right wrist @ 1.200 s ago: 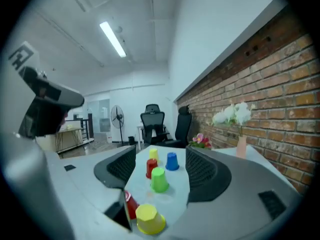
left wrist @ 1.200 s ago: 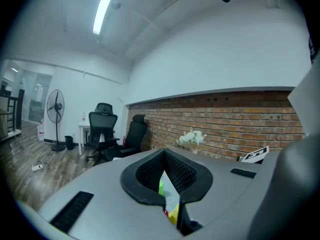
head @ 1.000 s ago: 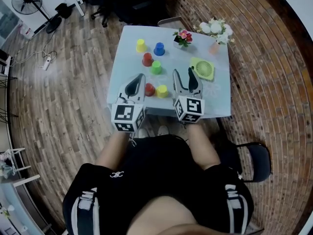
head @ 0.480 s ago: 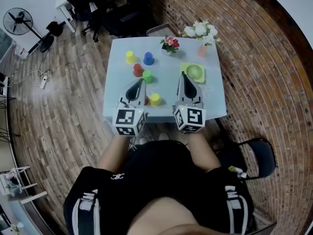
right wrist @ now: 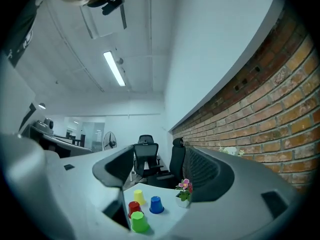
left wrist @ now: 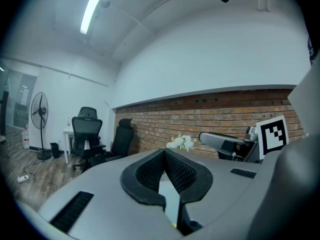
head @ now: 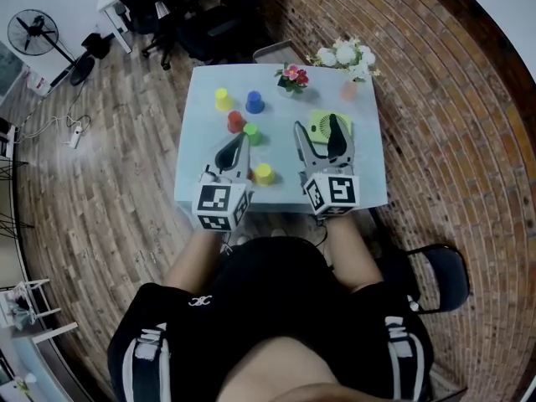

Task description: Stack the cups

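Before picking up any cup, open wide: left gripper (head: 238, 141) pressed together at the tips, pinching nothing, so not ready to grab. Choose one cup, maybe the near yellow cup (head: 264, 173), as the closest. Come down straight over it, one jaw on each side. Squeeze softly, so as not to squash or tip it. Lift straight up, then set it squarely over another cup. Now for places, left to right. Over the near left side of the pale table (head: 199, 132): left gripper, hanging above it. Just beside its jaws, on the right: near yellow cup, upside down, not touched. Farther back, well apart from both grippers: far yellow cup (head: 223, 99), red cup (head: 236, 121), green cup (head: 251, 132) and blue cup (head: 255, 101), all upside down, red and green near each other. No cup on top of another, so stacking likely not begun. Over the near right side: right gripper (head: 316, 128), jaws spread and opening wider, nothing between them, little green fan (head: 316, 115) seemingly below it. Straight ahead through those jaws: green, red, blue and far yellow cups, all too far to grab. Keep clear of the fan and the pink flower pot (head: 291, 77) at the back.
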`<state>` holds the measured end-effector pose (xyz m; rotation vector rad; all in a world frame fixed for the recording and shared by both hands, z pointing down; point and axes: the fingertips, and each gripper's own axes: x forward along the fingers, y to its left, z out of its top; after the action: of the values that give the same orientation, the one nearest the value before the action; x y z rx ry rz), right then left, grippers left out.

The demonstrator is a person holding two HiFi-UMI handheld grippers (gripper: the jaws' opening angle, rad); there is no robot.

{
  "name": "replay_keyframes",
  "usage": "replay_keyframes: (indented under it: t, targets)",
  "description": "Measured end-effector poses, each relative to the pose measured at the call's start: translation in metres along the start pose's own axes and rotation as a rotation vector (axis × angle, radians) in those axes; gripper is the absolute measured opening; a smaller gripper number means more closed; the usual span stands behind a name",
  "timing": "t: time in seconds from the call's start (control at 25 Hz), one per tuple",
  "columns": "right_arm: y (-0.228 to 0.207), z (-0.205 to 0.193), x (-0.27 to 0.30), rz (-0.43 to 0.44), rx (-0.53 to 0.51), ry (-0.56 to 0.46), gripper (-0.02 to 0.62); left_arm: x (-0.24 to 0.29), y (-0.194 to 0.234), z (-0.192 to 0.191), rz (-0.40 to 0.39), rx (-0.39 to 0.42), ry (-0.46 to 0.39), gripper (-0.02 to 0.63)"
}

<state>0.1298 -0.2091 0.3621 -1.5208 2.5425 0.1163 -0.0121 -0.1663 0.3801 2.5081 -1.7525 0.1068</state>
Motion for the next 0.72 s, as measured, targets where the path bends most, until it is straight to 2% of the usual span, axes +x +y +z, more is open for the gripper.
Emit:
replay_keyframes:
  t: [0.36,0.56,0.72]
  targets:
    - [0.000,-0.026,0.078,0.118,-0.023,0.050,0.325,0.001,0.027,-0.001,0.111,-0.005,0.002,0.002]
    - [0.014,-0.063,0.125,0.253,-0.095,0.122,0.324,-0.005,0.047,-0.005,0.203,-0.014,0.008,0.002]
    - [0.028,-0.102,0.154,0.350,-0.112,0.229,0.324,-0.019,0.065,-0.009,0.294,-0.029,0.022,0.002]
